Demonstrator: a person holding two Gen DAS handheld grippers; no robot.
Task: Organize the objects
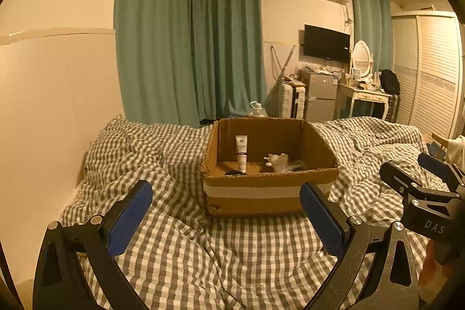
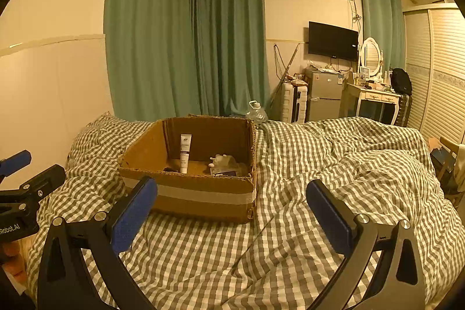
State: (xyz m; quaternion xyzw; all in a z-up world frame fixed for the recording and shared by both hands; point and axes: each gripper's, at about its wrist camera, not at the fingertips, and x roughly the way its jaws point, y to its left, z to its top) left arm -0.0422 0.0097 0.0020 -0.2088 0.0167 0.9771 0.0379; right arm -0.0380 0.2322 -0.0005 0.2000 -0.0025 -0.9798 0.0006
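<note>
An open cardboard box (image 1: pixel 255 193) (image 2: pixel 200 196) sits on the checked bedcover. Inside it a white tube (image 1: pixel 241 153) (image 2: pixel 185 153) stands against the back wall, beside a small white item on clear plastic packaging (image 1: pixel 280 161) (image 2: pixel 225 163) and a dark object (image 1: pixel 234 172) at the front left. My left gripper (image 1: pixel 226 211) is open and empty, just in front of the box. My right gripper (image 2: pixel 232 208) is open and empty, in front of the box's right corner. The right gripper shows at the right of the left wrist view (image 1: pixel 418 173); the left shows at the left of the right wrist view (image 2: pixel 26 167).
The checked bedcover (image 1: pixel 247 254) (image 2: pixel 334 153) is rumpled across the bed. A wall is at the left. Green curtains (image 1: pixel 189 42), a water jug (image 1: pixel 257 108), a small fridge (image 1: pixel 321 96), a dressing table (image 1: pixel 366 98) and a wardrobe (image 1: pixel 430 71) stand beyond the bed.
</note>
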